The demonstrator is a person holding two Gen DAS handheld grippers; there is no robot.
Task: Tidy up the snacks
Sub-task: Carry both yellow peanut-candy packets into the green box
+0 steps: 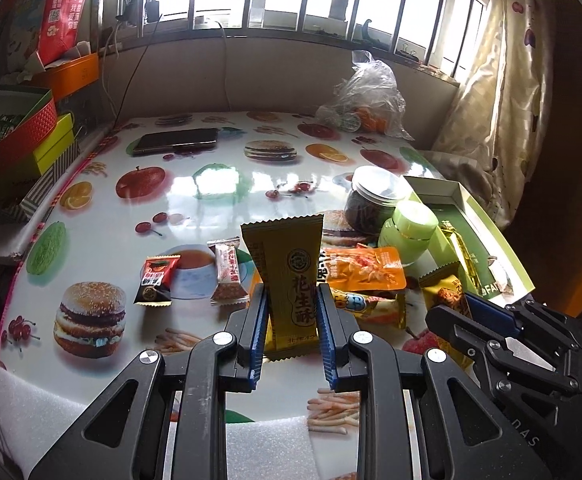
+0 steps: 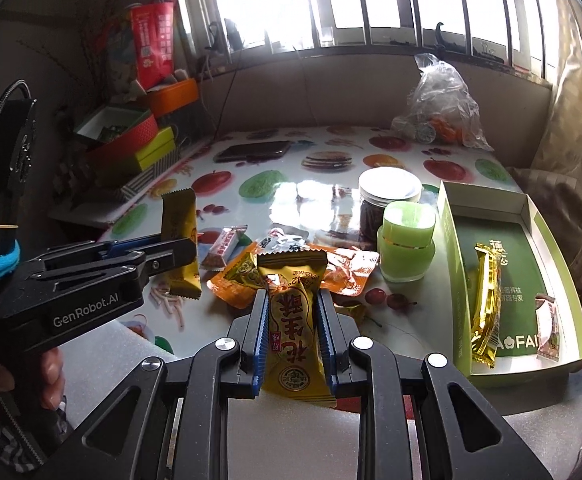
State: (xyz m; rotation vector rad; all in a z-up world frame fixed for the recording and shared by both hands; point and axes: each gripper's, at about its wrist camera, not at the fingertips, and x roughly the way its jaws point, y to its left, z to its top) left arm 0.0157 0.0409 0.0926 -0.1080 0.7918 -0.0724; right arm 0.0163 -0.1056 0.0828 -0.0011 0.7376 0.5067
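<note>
**Each gripper holds a gold peanut-candy packet above the tabletop**

At the left, the left gripper (image 1: 292, 312) is clenched on a flat gold packet (image 1: 287, 280), which stands upright between the blue pads with its serrated top edge well above the fingertips. Beyond it, a red-and-black sachet (image 1: 156, 280) and a pink-striped candy (image 1: 227, 270) lie on the fruit-print tabletop (image 1: 219, 184). Toward the middle, an orange snack pouch (image 1: 365, 270) rests among other wrappers. The right gripper (image 2: 293, 312) grips a puffy gold packet (image 2: 295, 320) lengthwise between its fingers, print upside down, both ends sticking out past the pads. Near the tabletop's right edge stand a dark jar (image 2: 387, 204) and a green jar (image 2: 407, 246), beside an open green box (image 2: 451, 240) holding a long gold bar (image 2: 487, 308) and a small wrapped candy (image 2: 547, 328).
</note>
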